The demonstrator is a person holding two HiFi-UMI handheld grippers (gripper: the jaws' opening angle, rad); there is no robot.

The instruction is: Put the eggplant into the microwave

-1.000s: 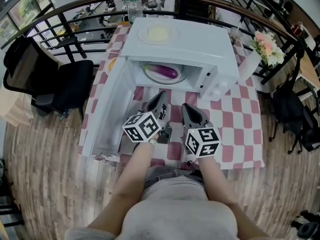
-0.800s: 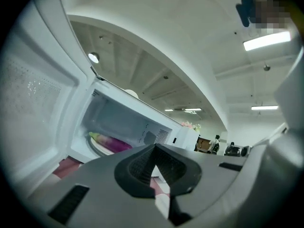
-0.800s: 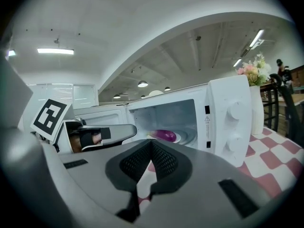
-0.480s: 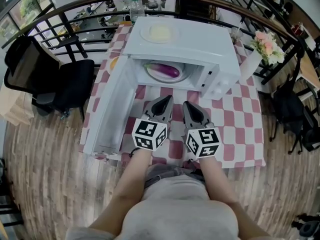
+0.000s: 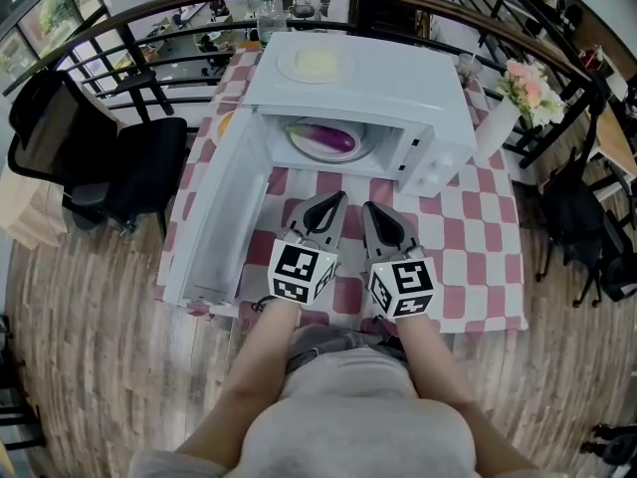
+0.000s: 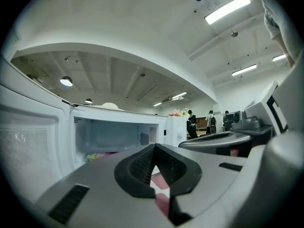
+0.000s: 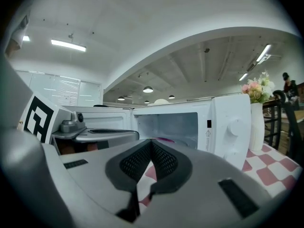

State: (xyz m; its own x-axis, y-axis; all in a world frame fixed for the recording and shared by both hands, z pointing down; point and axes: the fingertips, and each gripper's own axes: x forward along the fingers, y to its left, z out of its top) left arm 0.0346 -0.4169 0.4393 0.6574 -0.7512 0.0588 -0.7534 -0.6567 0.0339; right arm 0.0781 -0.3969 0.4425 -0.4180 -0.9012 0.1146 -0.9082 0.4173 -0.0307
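Note:
A purple eggplant [image 5: 323, 138] lies on a plate inside the white microwave [image 5: 438, 98]. The microwave's door [image 5: 214, 217] hangs wide open to the left. In front of the opening, both grippers hover side by side over the checked table. My left gripper [image 5: 333, 200] is shut and holds nothing; its own view [image 6: 154, 148] looks into the cavity, where a sliver of the eggplant [image 6: 102, 154] shows. Just to its right, my right gripper [image 5: 370, 210] is shut and empty too, with the eggplant [image 7: 163, 138] peeking over its jaws [image 7: 151, 144].
A plate [image 5: 317, 65] sits on top of the microwave. A vase of flowers [image 5: 526, 93] stands at the table's right edge, a bottle [image 5: 264, 13] at the back. Black chairs [image 5: 119, 167] stand left of the open door. A railing runs behind the table [image 5: 478, 247].
My left gripper has rolled about its own axis and shifted a little right, closer to the right gripper. The right gripper, the eggplant and the door have stayed put.

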